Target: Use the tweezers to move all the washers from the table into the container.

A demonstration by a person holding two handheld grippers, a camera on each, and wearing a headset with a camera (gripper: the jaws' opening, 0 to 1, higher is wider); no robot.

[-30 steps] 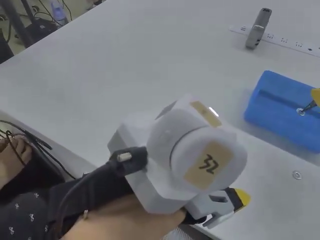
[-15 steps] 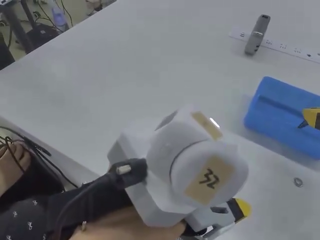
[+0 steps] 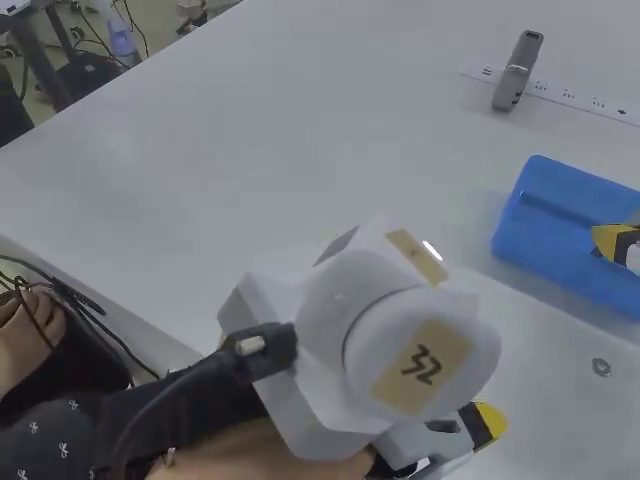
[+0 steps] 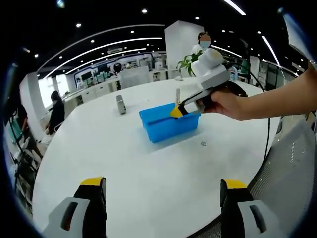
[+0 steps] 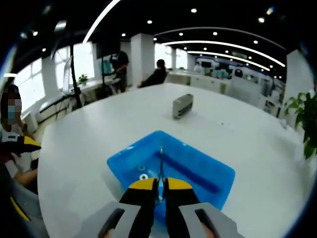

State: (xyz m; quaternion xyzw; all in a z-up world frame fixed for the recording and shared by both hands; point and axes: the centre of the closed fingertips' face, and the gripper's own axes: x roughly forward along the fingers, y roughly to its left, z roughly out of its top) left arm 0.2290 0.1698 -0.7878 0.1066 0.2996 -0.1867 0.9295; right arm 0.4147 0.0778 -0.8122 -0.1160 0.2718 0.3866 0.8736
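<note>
Stretching white table, office ceiling lights

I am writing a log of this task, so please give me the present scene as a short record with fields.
left gripper: open, holds nothing, low over the table near its edge
right gripper: shut on the tweezers, over the container
tweezers: tips point into the container
container: blue, on the table
washers: at least two inside the container
washer: one on the table, apart from the container
task: not finished
</note>
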